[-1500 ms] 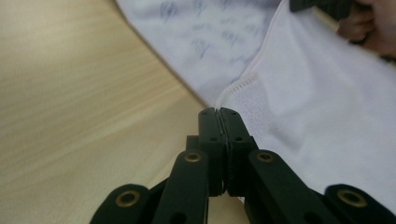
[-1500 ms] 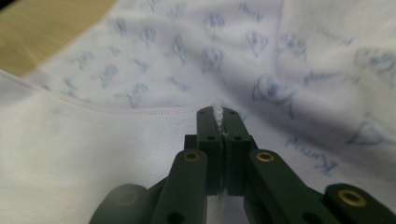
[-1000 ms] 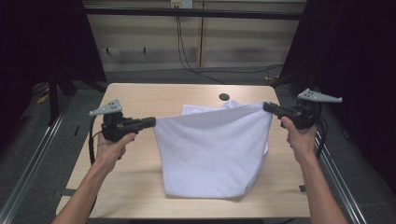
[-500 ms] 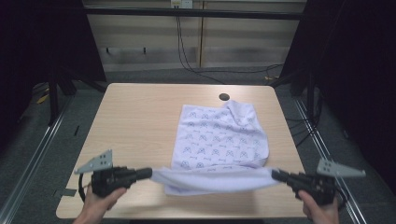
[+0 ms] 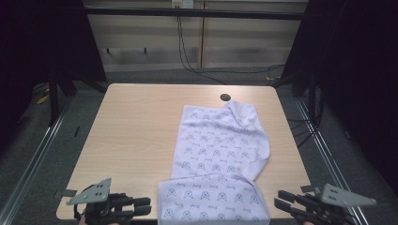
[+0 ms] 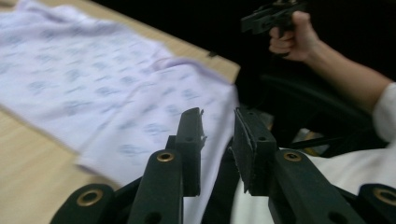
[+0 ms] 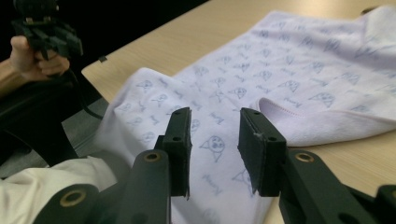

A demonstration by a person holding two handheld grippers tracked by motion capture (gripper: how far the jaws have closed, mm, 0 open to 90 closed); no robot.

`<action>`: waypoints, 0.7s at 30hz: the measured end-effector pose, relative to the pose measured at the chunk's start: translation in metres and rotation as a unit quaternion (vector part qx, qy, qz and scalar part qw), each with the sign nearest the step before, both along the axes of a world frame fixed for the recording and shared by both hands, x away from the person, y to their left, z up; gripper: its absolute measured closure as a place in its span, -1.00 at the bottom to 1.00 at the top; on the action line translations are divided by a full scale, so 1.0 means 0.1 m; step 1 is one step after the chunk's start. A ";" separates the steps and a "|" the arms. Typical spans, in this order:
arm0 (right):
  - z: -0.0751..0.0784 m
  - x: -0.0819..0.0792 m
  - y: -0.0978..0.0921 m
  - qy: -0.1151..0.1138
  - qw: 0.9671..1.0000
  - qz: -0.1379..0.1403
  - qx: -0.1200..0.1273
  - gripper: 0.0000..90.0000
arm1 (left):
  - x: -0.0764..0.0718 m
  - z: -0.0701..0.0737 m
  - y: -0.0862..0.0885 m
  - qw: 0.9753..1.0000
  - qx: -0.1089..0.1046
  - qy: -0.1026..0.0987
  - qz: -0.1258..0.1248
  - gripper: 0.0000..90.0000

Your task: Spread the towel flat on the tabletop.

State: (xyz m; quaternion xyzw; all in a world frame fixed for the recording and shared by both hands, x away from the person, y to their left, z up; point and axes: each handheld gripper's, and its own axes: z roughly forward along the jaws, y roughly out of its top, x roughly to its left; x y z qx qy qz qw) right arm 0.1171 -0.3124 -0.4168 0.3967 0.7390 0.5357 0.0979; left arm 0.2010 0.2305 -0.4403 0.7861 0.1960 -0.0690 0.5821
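One towel (image 5: 220, 154) lies on the table (image 5: 136, 136), its long axis running from the far edge toward me, the near end folded over and hanging past the near edge. My two grippers hang off that edge: left gripper (image 5: 143, 207) and right gripper (image 5: 281, 200), jaws apart on both, gripping nothing.

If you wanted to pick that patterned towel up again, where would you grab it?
Probably the two near corners of the towel, where it overhangs the table edge. The left gripper and right gripper flank it, open, so each could pinch a corner from its own side.
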 end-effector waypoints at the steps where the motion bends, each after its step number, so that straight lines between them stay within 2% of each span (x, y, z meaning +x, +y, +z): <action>1: -0.07 0.12 0.04 0.008 1.000 0.001 -0.005 0.41 | 0.13 -0.03 -0.04 1.000 0.010 0.004 0.009 0.62; 3: -0.21 0.39 0.13 0.022 0.999 0.006 -0.026 0.39 | 0.40 -0.11 -0.16 0.999 0.039 0.007 0.017 0.64; 4: -0.28 0.52 0.17 0.035 0.999 0.011 -0.035 0.38 | 0.54 -0.16 -0.23 0.998 0.053 0.009 0.032 0.68; 5: -0.33 0.65 0.21 0.047 0.998 0.014 -0.043 0.38 | 0.68 -0.21 -0.30 0.997 0.060 0.022 0.034 0.73; 6: -0.37 0.76 0.27 0.055 0.997 0.020 -0.055 0.38 | 0.82 -0.27 -0.39 0.996 0.080 0.028 0.036 0.76; 7: -0.40 0.86 0.32 0.056 0.996 0.022 -0.068 0.38 | 0.92 -0.31 -0.48 0.994 0.100 0.020 0.049 0.77; 8: -0.43 0.96 0.37 0.059 0.995 0.023 -0.079 0.37 | 1.02 -0.35 -0.55 0.993 0.101 0.033 0.052 0.81; 9: -0.46 1.05 0.42 0.065 0.994 0.026 -0.079 0.36 | 1.11 -0.39 -0.63 0.992 0.106 0.050 0.049 0.80; 10: -0.49 1.14 0.46 0.072 0.994 0.030 -0.078 0.35 | 1.16 -0.41 -0.72 0.991 0.118 0.041 0.050 0.76; 12: -0.56 1.26 0.55 0.085 0.991 0.030 -0.096 0.32 | 1.24 -0.49 -0.86 0.989 0.139 0.040 0.040 0.74; 13: -0.60 1.30 0.59 0.098 0.990 0.032 -0.099 0.35 | 1.27 -0.53 -0.91 0.988 0.141 0.044 0.038 0.72; 14: -0.63 1.32 0.62 0.102 0.988 0.035 -0.108 0.56 | 1.27 -0.57 -0.97 0.987 0.149 0.049 0.026 0.72; 15: -0.65 1.32 0.65 0.097 0.988 0.034 -0.114 0.71 | 1.25 -0.60 -1.02 0.985 0.165 0.043 0.022 0.71; 16: -0.64 1.29 0.64 0.101 0.989 0.034 -0.102 0.85 | 1.22 -0.64 -1.07 0.982 0.182 0.043 0.013 0.72; 17: -0.60 1.25 0.62 0.094 0.991 0.031 -0.095 0.96 | 1.18 -0.65 -1.08 0.982 0.186 0.031 0.013 0.76; 19: -0.49 1.12 0.53 0.075 0.993 0.016 -0.088 0.97 | 1.12 -0.63 -1.05 0.979 0.204 0.020 0.019 0.87; 20: -0.44 1.04 0.46 0.070 0.995 0.007 -0.076 0.97 | 1.08 -0.62 -1.02 0.978 0.209 0.007 0.016 0.92; 21: -0.41 0.95 0.38 0.065 0.995 -0.003 -0.073 0.97 | 1.06 -0.62 -0.99 0.977 0.211 0.009 0.017 0.94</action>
